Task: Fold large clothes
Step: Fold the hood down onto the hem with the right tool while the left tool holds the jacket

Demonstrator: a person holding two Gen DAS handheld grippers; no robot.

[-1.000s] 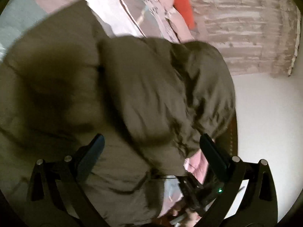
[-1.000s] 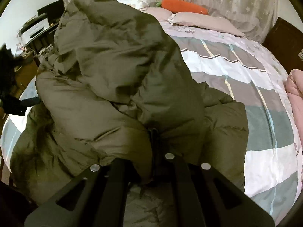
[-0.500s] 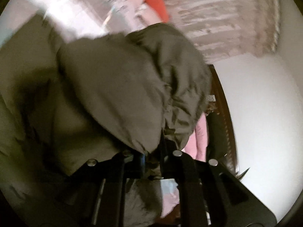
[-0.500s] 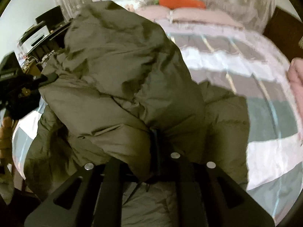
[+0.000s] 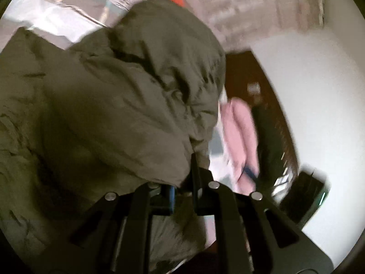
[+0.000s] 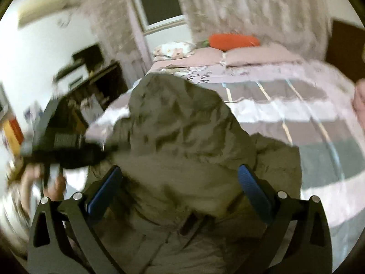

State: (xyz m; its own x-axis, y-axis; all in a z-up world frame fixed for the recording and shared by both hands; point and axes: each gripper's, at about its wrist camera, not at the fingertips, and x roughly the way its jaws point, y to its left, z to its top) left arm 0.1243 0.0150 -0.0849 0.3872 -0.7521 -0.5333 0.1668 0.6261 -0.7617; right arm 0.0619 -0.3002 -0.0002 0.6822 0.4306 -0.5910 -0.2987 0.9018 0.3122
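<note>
Pinching a fold of the olive padded coat (image 5: 127, 105) in my left gripper (image 5: 182, 191), jaws nearly together on the fabric, so that side stays lifted and I control the edge. Right gripper (image 6: 180, 187) jaws are opening, blue pads (image 6: 253, 187) wide and off the cloth; the coat bulges between them but isn't gripped, presumably freeing that hand for a new hold. Coat lies heaped at the near left of the striped bed cover (image 6: 308, 118), hood part humped up toward the far side. Orange carrot cushion (image 6: 232, 41) and pillows (image 6: 257, 57) sit far, well apart from it. Frames are blurred; seams are hard to read.
</note>
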